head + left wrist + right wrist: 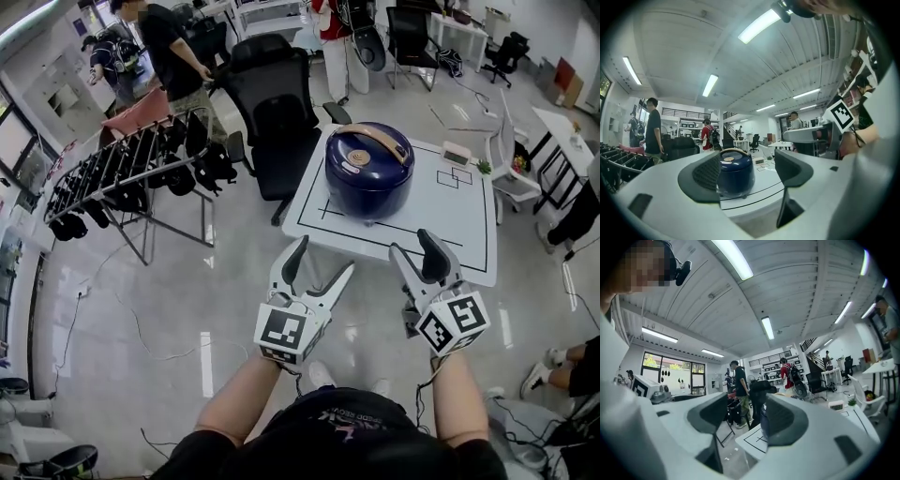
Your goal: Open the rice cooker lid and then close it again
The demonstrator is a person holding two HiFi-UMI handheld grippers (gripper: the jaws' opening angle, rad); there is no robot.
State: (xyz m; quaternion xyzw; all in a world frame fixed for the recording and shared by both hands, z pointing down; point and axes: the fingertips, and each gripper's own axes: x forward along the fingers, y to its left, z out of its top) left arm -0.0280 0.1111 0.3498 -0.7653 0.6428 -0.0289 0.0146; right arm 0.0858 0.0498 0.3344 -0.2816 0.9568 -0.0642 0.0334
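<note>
A white table [441, 225] marked with black lines stood just beyond the fingertips of the left gripper [324, 255] and right gripper [413, 242]. Ahead, between both pairs of fingers, a closed blue rice cooker [368, 169] sat on it. Farther past the right fingers lay a small white device [457, 153] and a green sprig [484, 167].

We see a bright, evenly lit room. The light comes from ceiling tubes [759, 26], which burn out to plain white in both gripper views. In the head view the glossy floor [206, 366] throws back long white streaks of glare, and the table [469, 216] is near white. Shadows are soft; we find a faint one at the foot of the cooker [368, 172]. Both gripper views bulge hard, straight lines bend, and their corners go black. Near the lens all is soft; the far room is sharper
</note>
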